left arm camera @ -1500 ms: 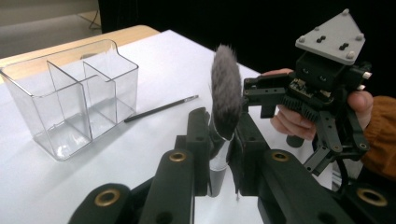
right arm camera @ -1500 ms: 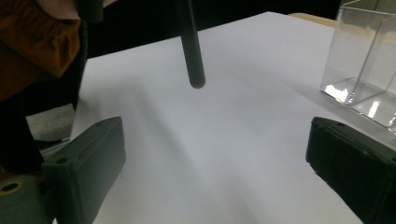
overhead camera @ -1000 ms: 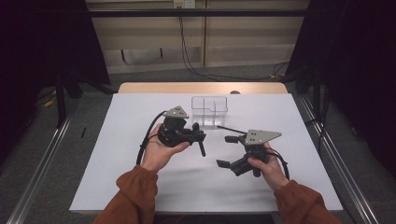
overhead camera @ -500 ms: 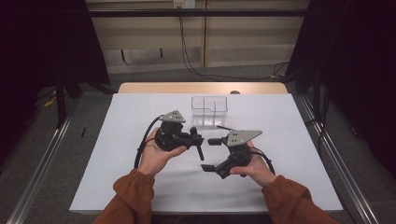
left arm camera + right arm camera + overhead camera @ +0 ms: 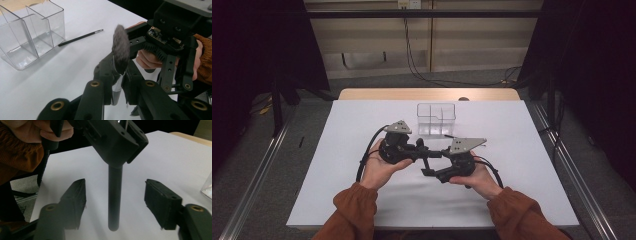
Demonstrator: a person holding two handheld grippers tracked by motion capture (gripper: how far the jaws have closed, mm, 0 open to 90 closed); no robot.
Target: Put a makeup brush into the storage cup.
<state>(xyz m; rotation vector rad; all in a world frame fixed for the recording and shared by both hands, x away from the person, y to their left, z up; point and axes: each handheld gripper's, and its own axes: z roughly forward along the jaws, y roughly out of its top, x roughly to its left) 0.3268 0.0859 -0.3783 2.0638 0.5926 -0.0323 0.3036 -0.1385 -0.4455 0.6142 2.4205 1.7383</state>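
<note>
Since the earlier frames our right gripper (image 5: 430,162) has travelled left across the white table (image 5: 337,200) and now sits jaw to jaw with our left gripper (image 5: 426,150), where a second ago the two were well apart.

From the high view, we see both hands near the middle of the table, orange sleeves coming in from the near edge. The left gripper lies just left of centre, the right gripper just right of it, their jaws meeting between them. A clear plastic organizer (image 5: 436,119) with compartments stands farther back, apart from the grippers, and a thin dark pencil-like stick (image 5: 448,135) lies on the table just near its front right corner.

In the left gripper view, our left gripper (image 5: 117,77) has its jaws pressed together on a makeup brush (image 5: 120,48), pinching it at the clear ferrule so the grey fluffy head stands up above the jaws. The right gripper (image 5: 175,85) faces us close behind it, held by a hand. The organizer (image 5: 27,35) stands far left, with the thin stick (image 5: 80,37) lying just beside it.

In the right gripper view, our right gripper (image 5: 115,202) has its jaws spread wide, and the brush's black handle (image 5: 115,197) hangs straight down between them, touching neither pad.
</note>
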